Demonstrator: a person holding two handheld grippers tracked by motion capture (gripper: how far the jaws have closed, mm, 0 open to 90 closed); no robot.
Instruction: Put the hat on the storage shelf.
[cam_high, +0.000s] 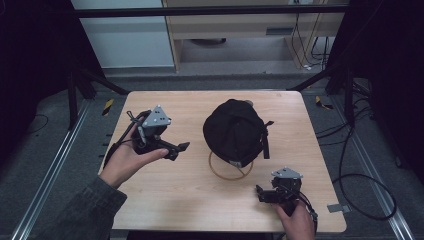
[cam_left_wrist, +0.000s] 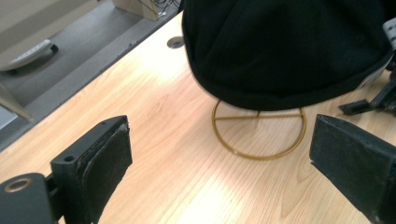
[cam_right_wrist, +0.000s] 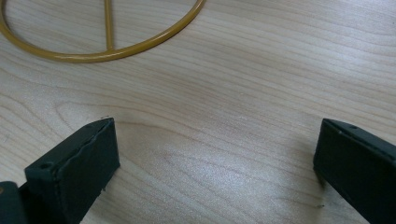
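Observation:
A black cap (cam_high: 235, 131) sits on a gold wire stand (cam_high: 230, 172) in the middle of the wooden table (cam_high: 200, 200). In the left gripper view the cap (cam_left_wrist: 285, 46) fills the top and the stand's ring base (cam_left_wrist: 259, 154) lies beneath it. My left gripper (cam_high: 179, 150) is held to the cap's left, a short way off, open with nothing between its jaws. My right gripper (cam_high: 261, 194) rests low near the table's front right, open and empty. The stand's ring (cam_right_wrist: 93, 55) shows ahead of its jaws in the right gripper view.
The table's edges drop to a grey floor with metal rails (cam_high: 50, 165) on both sides. Black cables (cam_high: 360, 185) trail on the floor at the right. A small round hole (cam_left_wrist: 175, 42) sits in the tabletop behind the cap. Bare wood lies in front of the stand.

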